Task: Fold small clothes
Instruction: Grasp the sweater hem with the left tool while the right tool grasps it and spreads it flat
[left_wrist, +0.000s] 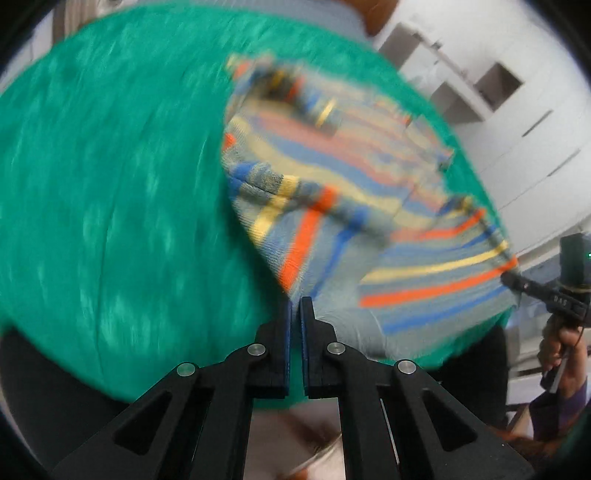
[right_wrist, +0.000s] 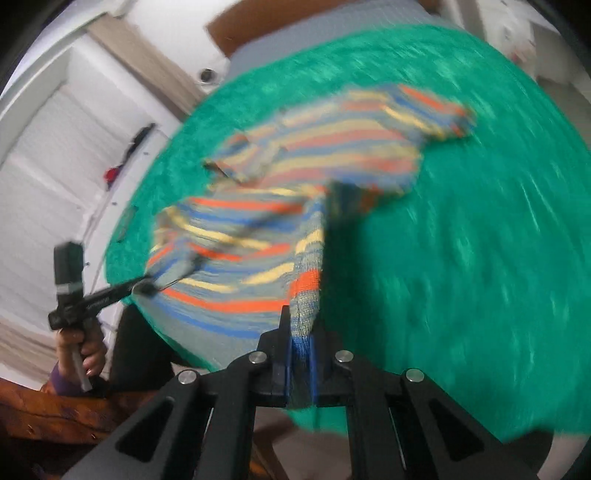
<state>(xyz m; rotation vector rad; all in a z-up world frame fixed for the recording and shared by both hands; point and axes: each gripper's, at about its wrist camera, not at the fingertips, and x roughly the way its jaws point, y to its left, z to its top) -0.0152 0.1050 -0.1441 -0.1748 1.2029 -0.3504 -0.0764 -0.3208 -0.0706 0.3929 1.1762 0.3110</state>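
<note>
A small knitted garment (left_wrist: 332, 177) (right_wrist: 314, 147) with orange, yellow and blue stripes lies on a green fuzzy cloth (left_wrist: 110, 184) (right_wrist: 461, 240). Both views are blurred. In the left wrist view my left gripper (left_wrist: 295, 304) has its jaws nearly together at the garment's near corner. The right wrist view shows that left gripper (right_wrist: 146, 287) pinching the corner. My right gripper (right_wrist: 301, 321) is shut on the other near corner, with striped cloth packed between its pads. It also appears at the garment's right edge as the right gripper (left_wrist: 511, 277). The near hem is raised and folded over toward the far side.
The green cloth covers a round surface whose near edge drops off just behind both grippers. White cabinet fronts (left_wrist: 517, 129) and a white wall (right_wrist: 55, 147) stand beyond it. A person's hand (left_wrist: 565, 343) (right_wrist: 88, 350) holds each gripper's handle. Brown wood (right_wrist: 55, 413) sits low on the left.
</note>
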